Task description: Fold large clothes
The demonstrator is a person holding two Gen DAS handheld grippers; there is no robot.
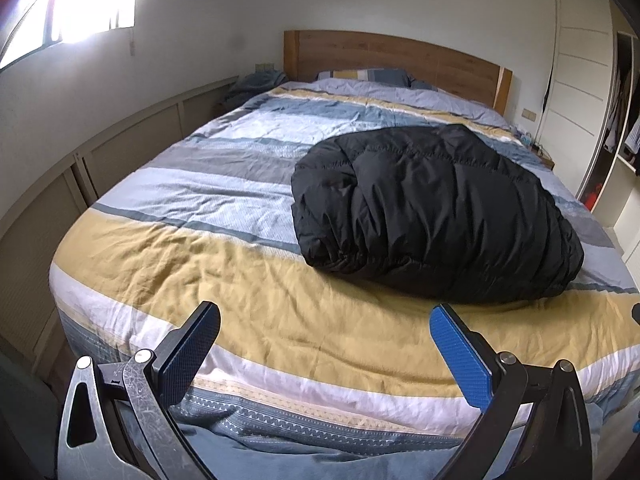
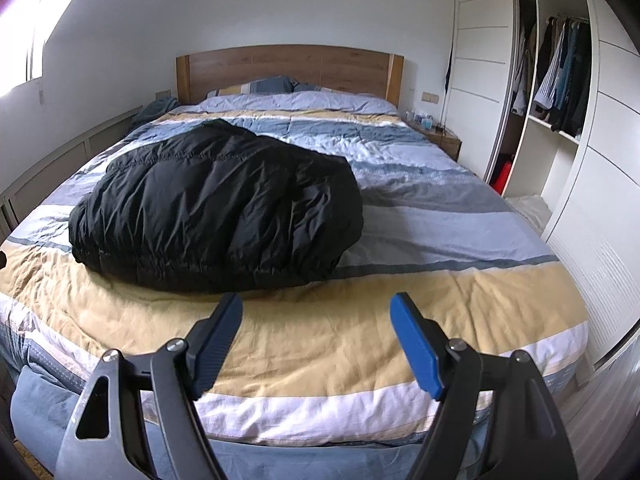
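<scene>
A folded black jacket (image 1: 432,208) (image 2: 216,208) lies on the bed (image 1: 200,264) (image 2: 440,240). The left gripper (image 1: 325,322) and right gripper (image 2: 317,312) hover near it, jaws released, grasping nothing.

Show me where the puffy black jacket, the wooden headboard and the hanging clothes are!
puffy black jacket (image 2: 216,204), right wrist view, middle of its quilted top.
wooden headboard (image 2: 288,68), right wrist view, centre of the panel.
hanging clothes (image 2: 564,76), right wrist view, garments in the open wardrobe.
</scene>
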